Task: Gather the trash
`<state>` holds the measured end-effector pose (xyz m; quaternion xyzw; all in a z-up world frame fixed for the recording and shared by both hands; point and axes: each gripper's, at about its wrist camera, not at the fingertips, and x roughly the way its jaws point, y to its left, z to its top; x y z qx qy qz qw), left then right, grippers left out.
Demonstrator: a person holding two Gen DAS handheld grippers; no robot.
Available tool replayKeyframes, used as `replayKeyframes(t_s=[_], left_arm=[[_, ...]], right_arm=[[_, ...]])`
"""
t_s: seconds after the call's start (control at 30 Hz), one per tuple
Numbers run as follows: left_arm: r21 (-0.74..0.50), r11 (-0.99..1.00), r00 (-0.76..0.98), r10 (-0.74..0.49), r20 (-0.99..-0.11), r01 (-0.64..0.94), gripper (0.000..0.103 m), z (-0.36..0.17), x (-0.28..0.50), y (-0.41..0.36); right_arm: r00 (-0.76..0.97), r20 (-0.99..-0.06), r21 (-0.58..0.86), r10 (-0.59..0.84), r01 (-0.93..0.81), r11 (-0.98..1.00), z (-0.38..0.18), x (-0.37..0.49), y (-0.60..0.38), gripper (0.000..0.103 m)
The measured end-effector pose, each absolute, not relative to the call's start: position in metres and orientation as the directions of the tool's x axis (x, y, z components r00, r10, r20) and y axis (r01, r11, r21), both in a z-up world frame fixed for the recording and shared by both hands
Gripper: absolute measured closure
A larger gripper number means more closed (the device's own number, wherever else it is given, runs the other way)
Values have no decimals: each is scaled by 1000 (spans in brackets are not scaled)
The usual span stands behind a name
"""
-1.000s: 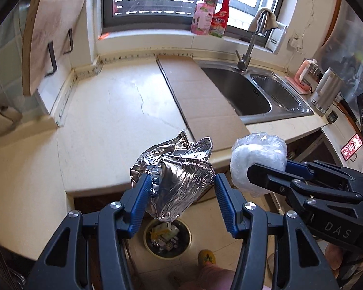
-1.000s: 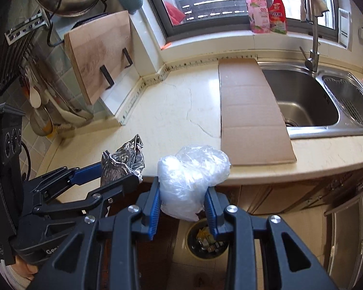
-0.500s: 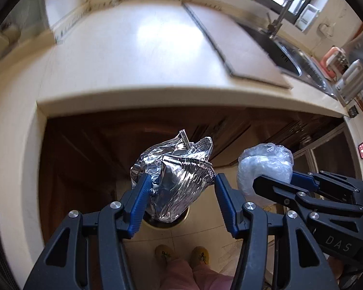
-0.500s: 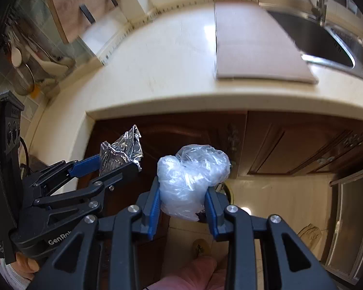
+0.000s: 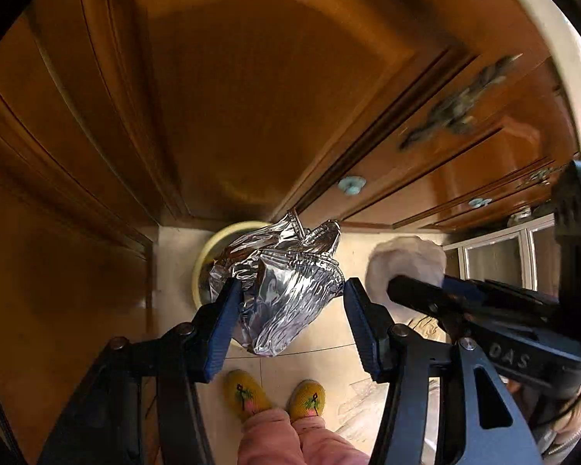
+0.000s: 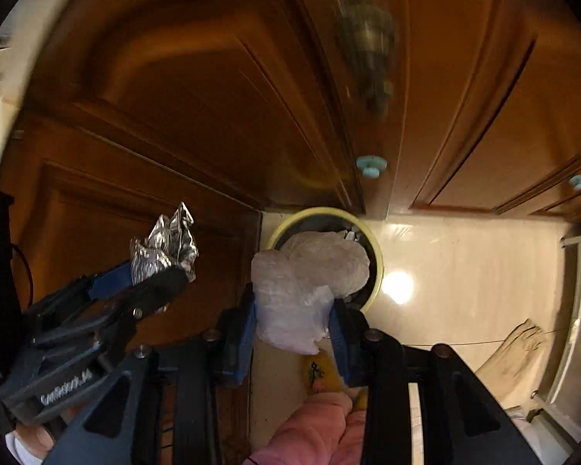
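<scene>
Holding crumpled foil (image 5: pixel 282 283) in the left gripper (image 5: pixel 288 302) and a plastic wad (image 6: pixel 302 294) in the right gripper (image 6: pixel 292 321), both clamped; letting go off-centre could miss the bin (image 6: pixel 377 271) on the floor.

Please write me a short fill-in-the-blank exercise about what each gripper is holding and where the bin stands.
1. The left gripper is shut on a crumpled ball of ____.
2. The right gripper is shut on a wad of clear ____.
3. The round bin with the pale yellow rim stands on the ____ in front of the wooden cabinets.
4. The person's slippers are ____ in colour.

Missing words: foil; plastic; floor; yellow
</scene>
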<state>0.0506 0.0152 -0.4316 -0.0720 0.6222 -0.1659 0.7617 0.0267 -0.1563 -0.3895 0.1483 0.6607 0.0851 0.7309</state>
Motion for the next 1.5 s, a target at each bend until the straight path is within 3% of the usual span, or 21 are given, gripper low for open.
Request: replayKeyframes(t_s=[0.27, 0.57, 0.73, 1.23, 1.5], left_arm=[[-320, 936, 112, -338, -935, 146, 49, -503, 54, 14], [-281, 954, 107, -291, -951, 101, 22, -514, 58, 28], [-258, 961, 127, -270, -955, 103, 16, -503, 59, 33], [-207, 969, 164, -228, -960, 138, 10, -450, 58, 26], [-208, 964, 179, -236, -955, 164, 10, -387, 47, 23]], right_arm=[[72, -942, 334, 329, 82, 939, -460, 39, -152, 62], [52, -936, 352, 348, 94, 931, -482, 39, -151, 50], [63, -931, 363, 359, 93, 927, -474, 38, -150, 46], [111, -932, 357, 346, 109, 927, -432, 27, -157, 45], [139, -931, 353, 337, 117, 928, -379, 14, -163, 45]])
